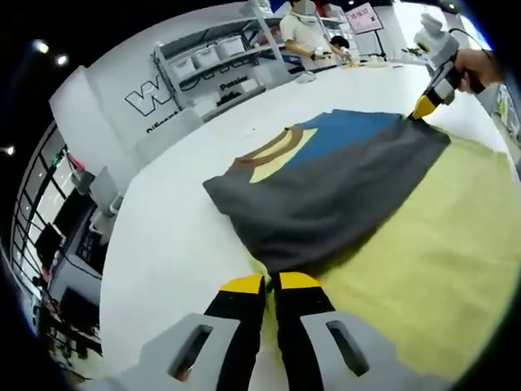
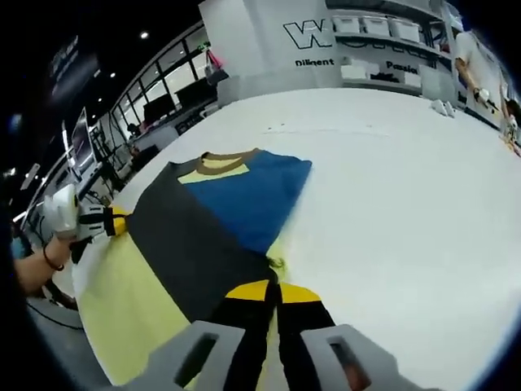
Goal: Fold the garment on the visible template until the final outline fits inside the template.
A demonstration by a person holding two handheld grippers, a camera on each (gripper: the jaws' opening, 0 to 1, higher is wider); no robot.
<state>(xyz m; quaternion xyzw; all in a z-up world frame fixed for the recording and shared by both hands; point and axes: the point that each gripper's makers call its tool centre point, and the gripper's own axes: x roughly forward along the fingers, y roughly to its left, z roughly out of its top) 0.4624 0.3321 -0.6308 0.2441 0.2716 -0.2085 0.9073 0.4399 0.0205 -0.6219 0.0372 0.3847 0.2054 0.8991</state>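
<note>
Left gripper (image 1: 271,283): we see its two yellow-tipped jaws drawn together with only a slit between them, pinching the near edge of the grey fold of the T-shirt (image 1: 326,175); in the right gripper view the same gripper (image 2: 120,221) sits at the shirt's far left edge, held in a person's hand (image 2: 63,232).

T-shirt: we find it lying flat on the white table (image 1: 175,244), partly on the pale yellow template (image 1: 440,261); its body is grey and blue, with a brown collar (image 1: 269,148) and a yellow patch inside the neck.

Fold: we see a grey panel laid across the blue part, running diagonally over the shirt.

Template: we see it spreading beyond the shirt towards the table edge; in the right gripper view it shows as a yellow strip at lower left.

Right gripper (image 2: 273,292): we see its jaws nearly closed, gripping the shirt's edge where grey, blue and yellow meet; in the left gripper view it touches the shirt's far corner (image 1: 423,106).

Background: we see white shelving with bins (image 1: 216,57) and a person (image 1: 305,28) at the far end of the table.
</note>
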